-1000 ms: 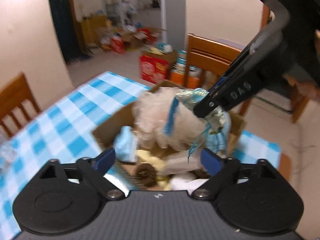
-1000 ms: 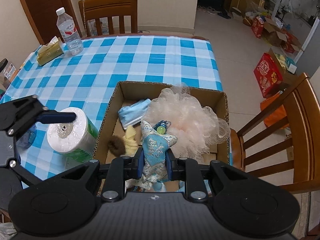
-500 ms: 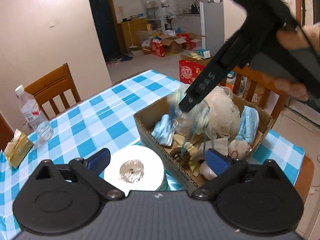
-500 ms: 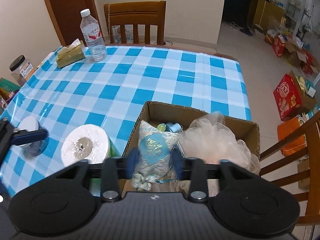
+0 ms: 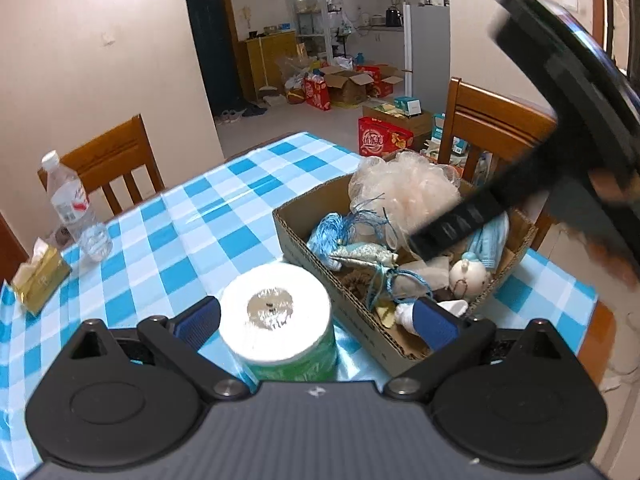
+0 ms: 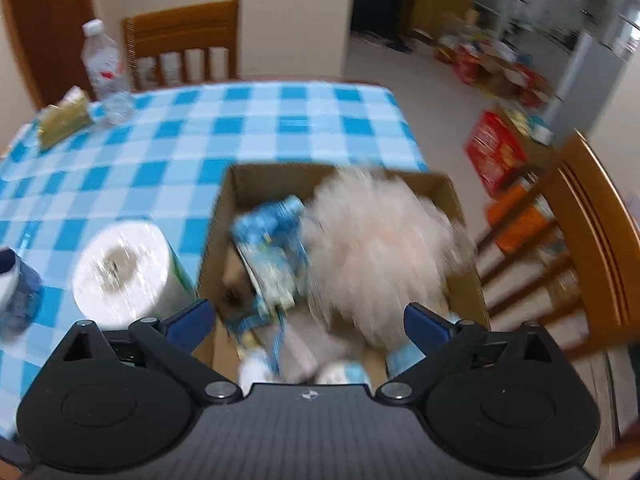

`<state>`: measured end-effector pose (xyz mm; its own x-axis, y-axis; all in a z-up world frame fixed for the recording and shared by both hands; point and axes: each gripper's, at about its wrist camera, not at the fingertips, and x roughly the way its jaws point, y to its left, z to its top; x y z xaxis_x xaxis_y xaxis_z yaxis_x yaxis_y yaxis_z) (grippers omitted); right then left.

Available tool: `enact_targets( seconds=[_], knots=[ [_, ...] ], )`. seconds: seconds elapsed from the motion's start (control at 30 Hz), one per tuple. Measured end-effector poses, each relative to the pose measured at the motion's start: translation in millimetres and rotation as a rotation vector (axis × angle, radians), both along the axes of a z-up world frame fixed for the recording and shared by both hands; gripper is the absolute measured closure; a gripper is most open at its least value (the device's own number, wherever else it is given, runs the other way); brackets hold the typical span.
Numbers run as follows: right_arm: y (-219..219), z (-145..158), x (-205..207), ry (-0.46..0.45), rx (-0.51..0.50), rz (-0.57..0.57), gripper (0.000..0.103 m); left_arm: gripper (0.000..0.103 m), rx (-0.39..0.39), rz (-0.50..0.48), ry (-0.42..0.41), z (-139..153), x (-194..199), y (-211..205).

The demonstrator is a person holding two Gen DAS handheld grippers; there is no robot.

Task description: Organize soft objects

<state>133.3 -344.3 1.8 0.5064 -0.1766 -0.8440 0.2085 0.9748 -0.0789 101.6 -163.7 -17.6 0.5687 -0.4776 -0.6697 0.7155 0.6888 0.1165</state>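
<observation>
A cardboard box [image 5: 304, 236] [image 6: 456, 196] of soft things stands on the blue checked table. In it are a pale mesh bath puff [image 5: 404, 188] [image 6: 376, 236], a blue brocade pouch with tassels [image 5: 360, 254] [image 6: 272, 256], a small white doll [image 5: 468, 274] and a blue cloth [image 5: 488, 240]. A roll of paper [image 5: 280, 312] [image 6: 120, 268] stands just left of the box. My left gripper [image 5: 316, 320] is open, its fingers either side of the roll and the box corner. My right gripper [image 6: 306, 322] is open and empty above the box; its view is blurred.
A water bottle [image 5: 74, 208] [image 6: 104, 68] and a gold tissue pack [image 5: 38, 278] [image 6: 64, 120] sit at the table's far left. Wooden chairs stand behind [image 5: 116, 160] and to the right [image 5: 496, 120] [image 6: 580, 236]. A dark jar [image 6: 16, 292] stands left of the roll.
My right gripper opened and let go of the blue pouch, which now lies in the box. My left gripper drew back from the box; the roll now sits between its fingers.
</observation>
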Motion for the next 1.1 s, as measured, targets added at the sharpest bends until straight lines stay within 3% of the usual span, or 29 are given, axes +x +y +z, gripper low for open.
enact_targets(
  seconds=[0.27, 0.4, 0.7, 1.1],
  knots=[
    [20.4, -5.0, -65.0, 0.03, 0.007, -0.257, 0.0, 0.001, 0.036, 0.062, 0.094, 14.3, 2.6, 5.1],
    [34.3, 3.5, -88.6, 0.024, -0.013, -0.319, 0.0, 0.001, 0.058, 0.083, 0.124, 20.7, 0.4, 3.6],
    [50.8, 27.0, -117.8, -0.019, -0.038, -0.368, 0.0, 0.001, 0.068, 0.082, 0.136, 29.8, -4.4, 3.9],
    [58.3, 34.3, -124.0, -0.035, -0.03, -0.379, 0.0, 0.001, 0.065, 0.097, 0.131, 33.7, -1.9, 10.4]
  ],
)
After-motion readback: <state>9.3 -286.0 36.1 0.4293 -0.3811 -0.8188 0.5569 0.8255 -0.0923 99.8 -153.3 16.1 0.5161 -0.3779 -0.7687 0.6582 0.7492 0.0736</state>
